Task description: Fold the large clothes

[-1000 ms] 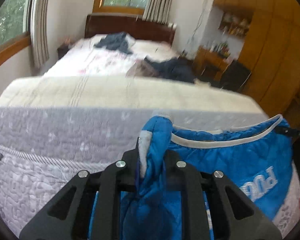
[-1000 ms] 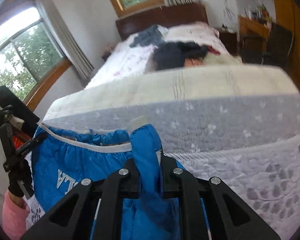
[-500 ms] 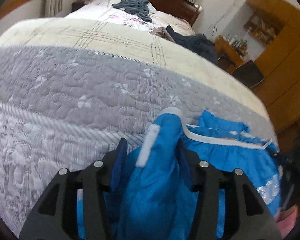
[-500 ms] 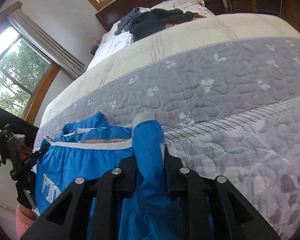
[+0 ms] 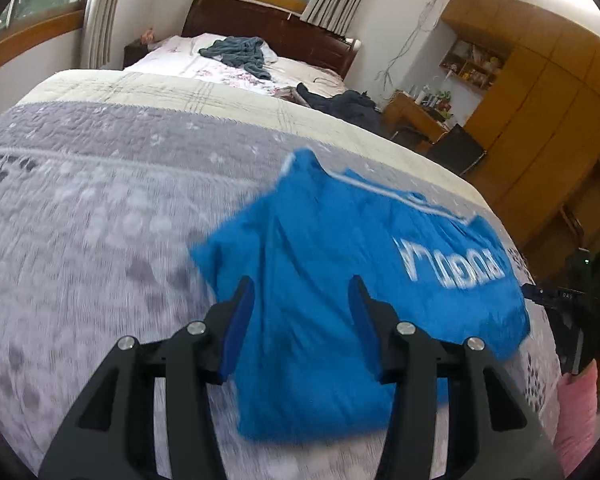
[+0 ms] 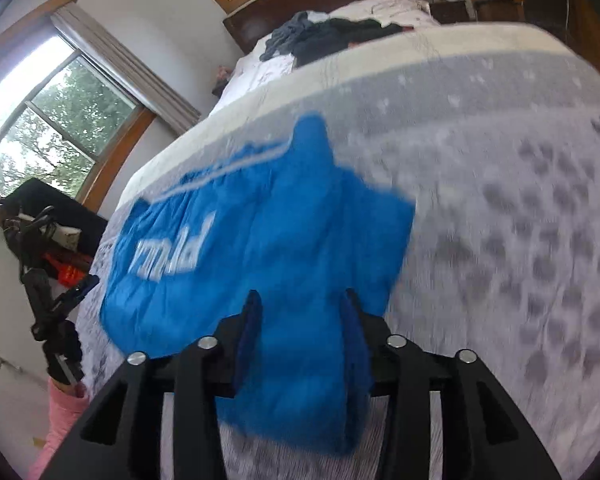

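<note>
left gripper (image 5: pixel 302 312) spread wide, nothing pinched; right gripper (image 6: pixel 300 320) also spread, blue fabric between its fingers, not clamped. blue jacket (image 5: pixel 364 280) lies crumpled on grey quilted bed cover (image 5: pixel 100 208), white lettering up. dark clothes (image 5: pixel 236 52) far behind.

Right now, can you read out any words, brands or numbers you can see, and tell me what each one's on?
White lettering on the blue jacket: upside down and motion-blurred in the left wrist view, partly creased in the right wrist view; it cannot be read with certainty.
Small marking on the black device at the right edge: too small to read.
No other text shows.
</note>
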A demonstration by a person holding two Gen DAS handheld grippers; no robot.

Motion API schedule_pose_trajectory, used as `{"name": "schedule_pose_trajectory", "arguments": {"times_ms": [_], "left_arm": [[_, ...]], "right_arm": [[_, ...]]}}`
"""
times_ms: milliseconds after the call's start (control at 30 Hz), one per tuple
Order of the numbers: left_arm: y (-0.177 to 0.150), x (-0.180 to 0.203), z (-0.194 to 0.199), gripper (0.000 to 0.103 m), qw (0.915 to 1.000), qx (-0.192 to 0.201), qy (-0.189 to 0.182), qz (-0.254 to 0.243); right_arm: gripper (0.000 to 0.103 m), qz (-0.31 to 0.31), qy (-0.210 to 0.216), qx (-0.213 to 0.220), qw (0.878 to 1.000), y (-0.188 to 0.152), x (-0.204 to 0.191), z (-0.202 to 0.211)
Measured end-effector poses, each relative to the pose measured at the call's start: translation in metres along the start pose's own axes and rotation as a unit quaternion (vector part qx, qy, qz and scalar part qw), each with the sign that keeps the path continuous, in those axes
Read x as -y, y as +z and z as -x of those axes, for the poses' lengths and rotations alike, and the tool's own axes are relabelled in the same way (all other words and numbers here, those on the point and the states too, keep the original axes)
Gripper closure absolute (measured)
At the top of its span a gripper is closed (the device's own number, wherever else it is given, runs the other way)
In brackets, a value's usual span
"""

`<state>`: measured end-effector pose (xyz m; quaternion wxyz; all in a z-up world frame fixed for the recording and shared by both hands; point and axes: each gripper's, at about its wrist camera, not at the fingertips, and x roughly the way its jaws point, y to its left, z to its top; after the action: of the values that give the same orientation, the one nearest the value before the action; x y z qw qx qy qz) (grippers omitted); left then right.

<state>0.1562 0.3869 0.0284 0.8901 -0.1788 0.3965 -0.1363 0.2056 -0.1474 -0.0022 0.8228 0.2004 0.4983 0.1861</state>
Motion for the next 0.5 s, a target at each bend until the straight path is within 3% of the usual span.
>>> {"name": "schedule_pose_trajectory", "arguments": {"times_ms": [100, 233, 500], "left_arm": [[-0.022, 0.006, -0.001, 0.055, 0.9998, -0.004, 0.013, -0.015], [-0.034, 0.006, -0.016, 0.056, 0.9985, -0.023, 0.040, -0.029], [-0.042, -0.004, -0.026, 0.053, 0.9985, -0.022, 0.040, -0.031]], "right_arm": [[0.059, -0.009, 0.002, -0.007, 1.000, -0.017, 0.002, 0.001], [0.079, 0.005, -0.037, -0.007, 0.999, -0.029, -0.001, 0.000], [0.078, 0.008, -0.075, -0.021, 0.997, -0.038, 0.003, -0.020]]}}
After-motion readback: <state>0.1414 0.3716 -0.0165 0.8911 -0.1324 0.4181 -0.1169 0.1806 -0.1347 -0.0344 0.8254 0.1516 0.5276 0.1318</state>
